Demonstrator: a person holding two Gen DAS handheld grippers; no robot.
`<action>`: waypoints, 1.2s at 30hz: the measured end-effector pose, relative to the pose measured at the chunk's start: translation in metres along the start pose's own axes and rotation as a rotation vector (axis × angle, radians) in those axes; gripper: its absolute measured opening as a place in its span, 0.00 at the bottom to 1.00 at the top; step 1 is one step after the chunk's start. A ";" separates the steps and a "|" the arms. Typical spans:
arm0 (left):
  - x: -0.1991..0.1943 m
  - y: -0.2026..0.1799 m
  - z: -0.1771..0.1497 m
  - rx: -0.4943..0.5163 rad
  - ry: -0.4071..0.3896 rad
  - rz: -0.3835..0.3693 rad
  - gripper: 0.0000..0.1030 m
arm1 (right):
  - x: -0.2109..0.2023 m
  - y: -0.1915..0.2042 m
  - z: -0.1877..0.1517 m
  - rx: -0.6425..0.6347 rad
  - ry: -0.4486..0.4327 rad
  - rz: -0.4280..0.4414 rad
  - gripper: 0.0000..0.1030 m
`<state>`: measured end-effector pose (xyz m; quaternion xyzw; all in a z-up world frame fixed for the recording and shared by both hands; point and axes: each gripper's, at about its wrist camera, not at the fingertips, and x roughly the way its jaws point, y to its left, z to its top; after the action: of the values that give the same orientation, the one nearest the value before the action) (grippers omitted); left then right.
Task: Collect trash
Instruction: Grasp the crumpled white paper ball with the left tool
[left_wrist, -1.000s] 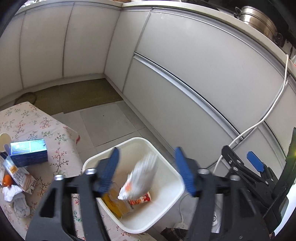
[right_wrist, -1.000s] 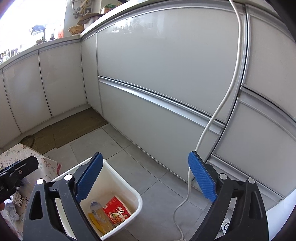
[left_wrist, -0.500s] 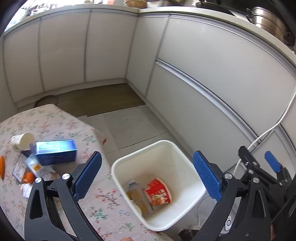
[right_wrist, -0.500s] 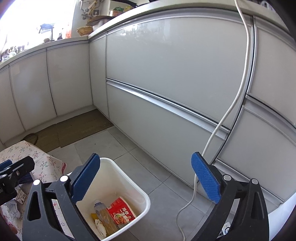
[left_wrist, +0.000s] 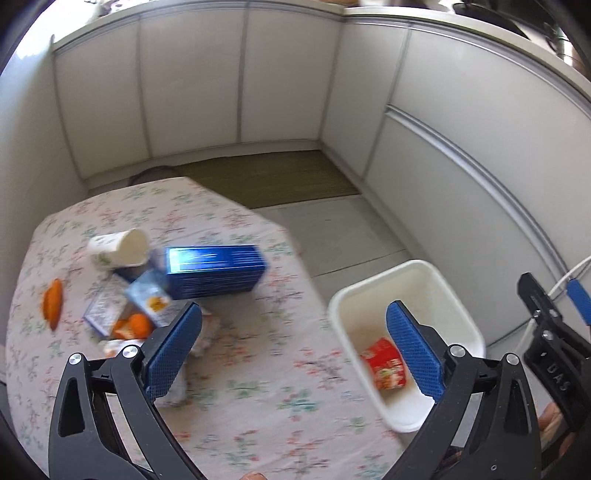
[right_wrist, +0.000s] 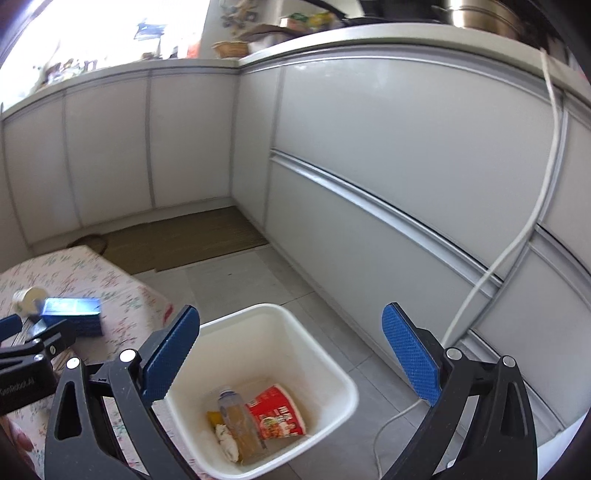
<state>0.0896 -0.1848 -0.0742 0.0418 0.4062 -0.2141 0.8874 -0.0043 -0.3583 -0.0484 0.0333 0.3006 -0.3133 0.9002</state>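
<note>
A white bin stands on the floor beside the table and holds a red noodle cup, a plastic bottle and crumpled paper. My right gripper is open and empty above it. My left gripper is open and empty over the floral tablecloth. On the table lie a blue box, a white paper cup, a small carton, orange peel and crumpled tissue. The bin and the cup also show in the left wrist view.
White cabinet fronts run along the back and right. A white cable hangs down to the floor right of the bin. A brown mat lies in the far corner. The other gripper's body is at the right.
A piece of trash fell from my left gripper into the bin a second ago. My left gripper has since swung left, back over the table. My right gripper has shifted a little toward the bin.
</note>
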 end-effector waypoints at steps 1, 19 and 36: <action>0.002 0.009 -0.001 -0.004 0.005 0.027 0.93 | 0.001 0.008 0.000 -0.010 0.007 0.014 0.93; 0.036 0.172 -0.034 -0.407 0.293 -0.081 0.91 | 0.009 0.106 -0.003 -0.119 0.126 0.201 0.93; 0.057 0.158 -0.043 -0.339 0.304 -0.054 0.54 | 0.033 0.120 -0.014 -0.133 0.260 0.250 0.93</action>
<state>0.1577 -0.0506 -0.1609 -0.0872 0.5663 -0.1578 0.8042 0.0791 -0.2770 -0.0933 0.0508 0.4281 -0.1717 0.8858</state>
